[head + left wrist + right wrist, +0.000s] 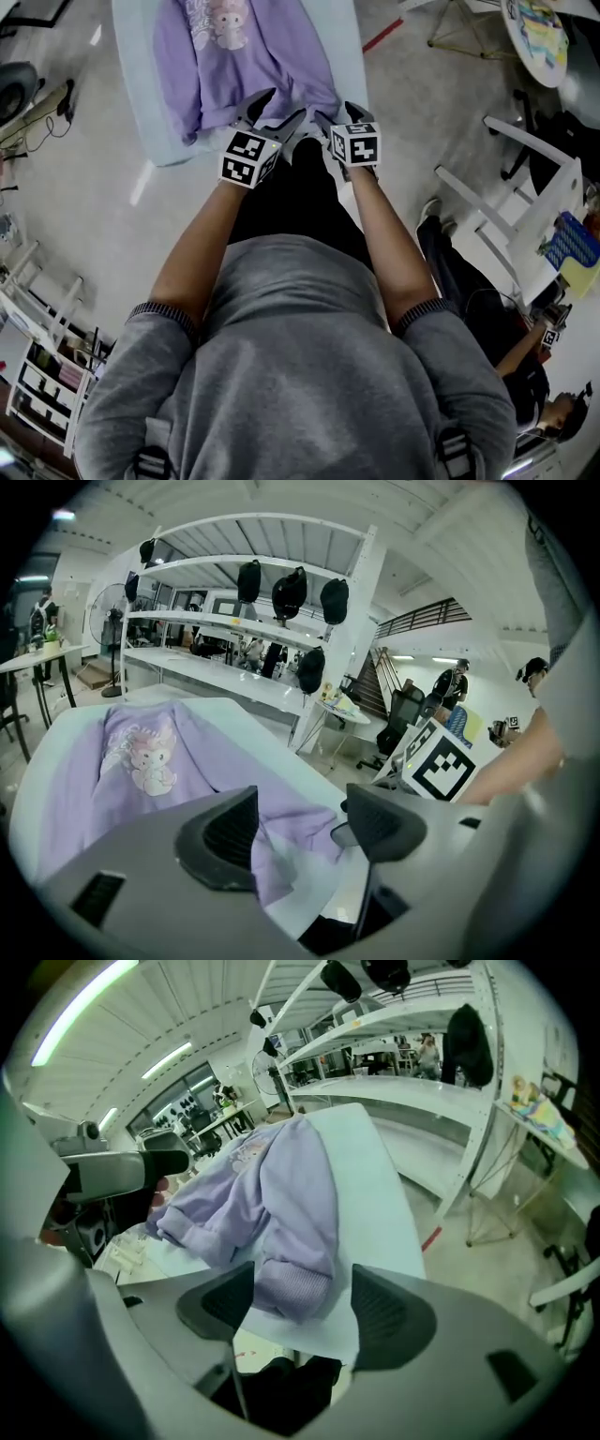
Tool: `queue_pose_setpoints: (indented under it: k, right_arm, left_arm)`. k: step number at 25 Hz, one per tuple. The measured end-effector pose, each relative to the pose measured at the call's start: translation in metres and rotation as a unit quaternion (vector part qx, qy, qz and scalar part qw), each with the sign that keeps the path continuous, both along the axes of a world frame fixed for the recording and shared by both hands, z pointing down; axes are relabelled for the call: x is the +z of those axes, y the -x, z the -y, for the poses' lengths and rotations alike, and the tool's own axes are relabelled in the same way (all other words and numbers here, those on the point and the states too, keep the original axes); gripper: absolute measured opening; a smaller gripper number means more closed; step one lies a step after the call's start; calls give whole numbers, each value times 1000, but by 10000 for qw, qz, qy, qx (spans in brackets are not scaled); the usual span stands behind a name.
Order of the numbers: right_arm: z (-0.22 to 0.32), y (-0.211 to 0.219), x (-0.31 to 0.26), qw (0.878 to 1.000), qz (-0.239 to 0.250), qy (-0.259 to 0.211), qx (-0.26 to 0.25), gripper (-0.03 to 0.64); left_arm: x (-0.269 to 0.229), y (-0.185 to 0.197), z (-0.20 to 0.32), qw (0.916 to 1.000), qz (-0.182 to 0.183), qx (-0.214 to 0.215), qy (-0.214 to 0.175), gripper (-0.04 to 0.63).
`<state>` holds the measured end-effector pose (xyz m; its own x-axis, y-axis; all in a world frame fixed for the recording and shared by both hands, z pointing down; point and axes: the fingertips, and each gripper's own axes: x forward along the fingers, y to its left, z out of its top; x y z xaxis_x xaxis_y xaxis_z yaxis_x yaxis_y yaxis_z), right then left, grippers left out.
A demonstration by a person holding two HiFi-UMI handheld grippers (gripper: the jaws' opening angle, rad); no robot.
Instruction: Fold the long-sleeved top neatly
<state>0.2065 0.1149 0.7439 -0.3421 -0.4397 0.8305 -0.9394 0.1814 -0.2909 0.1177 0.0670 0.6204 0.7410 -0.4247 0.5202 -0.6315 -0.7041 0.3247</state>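
A lilac long-sleeved top (239,56) with a cartoon print lies on the pale blue table (150,112). Both grippers hover side by side at the table's near edge, over the top's lower end. My left gripper (274,114) is open; in the left gripper view its jaws (305,832) frame a corner of the top (187,761) without touching it. My right gripper (339,117) is open too. In the right gripper view its jaws (305,1307) stand wide around a ribbed cuff (291,1288) at the table's edge, with the pads apart from it.
A white chair (525,187) and a round table (534,28) stand to the right, and a seated person (525,366) is at the lower right. Racks (37,375) line the lower left. Shelving hung with black caps (291,592) rises beyond the table.
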Motion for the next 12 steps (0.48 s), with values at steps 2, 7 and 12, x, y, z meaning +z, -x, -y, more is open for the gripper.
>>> queue_pose_setpoints:
  k: [2,7,12]
  right_arm:
    - [-2,-7,9,9996,43,55,267,330]
    - [-14,-11,27,9981,125,232,564,301]
    - [-14,-8,28,9985,-284,136,453,218]
  left_arm:
    - [0,-1,-1,10000,-67,-49,55,319]
    - [-2,4,-5,9999,-132,-74,18,319]
    - [-1,10,-10,9999,-126,-95,9,319]
